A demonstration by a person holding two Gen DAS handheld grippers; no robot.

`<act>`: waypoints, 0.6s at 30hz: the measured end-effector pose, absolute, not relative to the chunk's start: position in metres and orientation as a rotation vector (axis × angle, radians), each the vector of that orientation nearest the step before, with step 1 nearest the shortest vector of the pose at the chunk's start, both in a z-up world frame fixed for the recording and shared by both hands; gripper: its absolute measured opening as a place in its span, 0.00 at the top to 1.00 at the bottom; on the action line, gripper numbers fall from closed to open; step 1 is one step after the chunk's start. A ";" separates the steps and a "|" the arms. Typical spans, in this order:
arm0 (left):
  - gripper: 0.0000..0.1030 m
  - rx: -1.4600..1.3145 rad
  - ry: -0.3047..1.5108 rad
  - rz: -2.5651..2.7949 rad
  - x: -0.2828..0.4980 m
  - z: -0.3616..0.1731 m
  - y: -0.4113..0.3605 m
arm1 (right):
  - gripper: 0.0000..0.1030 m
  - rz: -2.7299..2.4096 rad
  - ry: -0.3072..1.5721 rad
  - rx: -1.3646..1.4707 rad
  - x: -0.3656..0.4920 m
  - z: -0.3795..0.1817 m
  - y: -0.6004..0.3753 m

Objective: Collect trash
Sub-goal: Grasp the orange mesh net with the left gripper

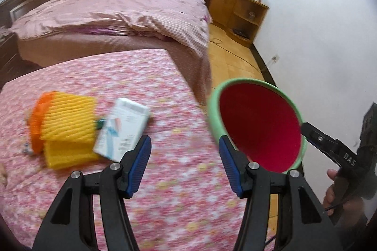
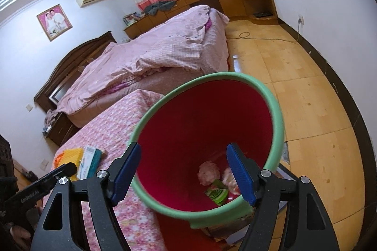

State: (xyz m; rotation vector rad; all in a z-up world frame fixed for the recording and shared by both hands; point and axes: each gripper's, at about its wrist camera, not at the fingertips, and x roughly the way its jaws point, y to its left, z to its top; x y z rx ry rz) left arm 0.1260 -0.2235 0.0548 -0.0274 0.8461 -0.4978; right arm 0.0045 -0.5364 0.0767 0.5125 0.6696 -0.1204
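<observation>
risk first: the red bin (image 2: 202, 133) with its green rim (image 2: 278, 119) looks tilted toward the camera in the right wrist view, with one blue finger (image 2: 124, 171) of the right hand-held gripper (image 2: 182, 174) outside the rim and the other inside it. the jaws stand apart and i cannot see either pad pressing on the rim, so i would not count the bin as clamped. if it rests only on those fingers it could slip or tip, and the crumpled pink paper (image 2: 208, 172) and green wrapper (image 2: 216, 195) at the bottom could spill out.

second worry: the left wrist view is smeared. the white box (image 1: 123, 131) lies flat on the flowered bed cover (image 1: 179, 180), partly over the yellow ribbed packaging (image 1: 68, 123) with its orange end (image 1: 38, 121). a hasty close could nip the cloth, or push the box away rather than lift it.

position: the left hand-held gripper (image 1: 185, 167) is empty, jaws apart. the white box lies just ahead and to the left of its left finger (image 1: 139, 166), the near corner close beside the tip but, as far as i can tell, not between the jaws. the bin sits to the right, beyond the right finger (image 1: 229, 168).
</observation>
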 end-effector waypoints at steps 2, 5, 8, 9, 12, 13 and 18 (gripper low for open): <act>0.42 -0.047 0.836 -0.460 0.130 0.057 -0.206 | 0.26 -0.109 0.675 0.512 0.005 0.077 -0.530; 0.42 -0.064 0.817 -0.407 0.136 0.060 -0.179 | 0.26 -0.088 0.683 0.502 0.005 0.079 -0.516; 0.42 -0.069 0.799 -0.360 0.143 0.063 -0.153 | 0.26 -0.075 0.687 0.483 0.004 0.083 -0.504; 0.42 -0.072 0.792 -0.339 0.146 0.063 -0.143 | 0.26 -0.071 0.686 0.477 0.004 0.085 -0.500; 0.42 -0.075 0.783 -0.285 0.156 0.064 -0.119 | 0.26 -0.064 0.687 0.465 0.004 0.088 -0.489; 0.42 -0.076 0.781 -0.269 0.160 0.064 -0.111 | 0.26 -0.060 0.689 0.462 0.005 0.089 -0.485; 0.42 -0.106 0.816 -0.206 0.188 0.051 -0.079 | 0.26 -0.044 0.710 0.440 0.013 0.090 -0.467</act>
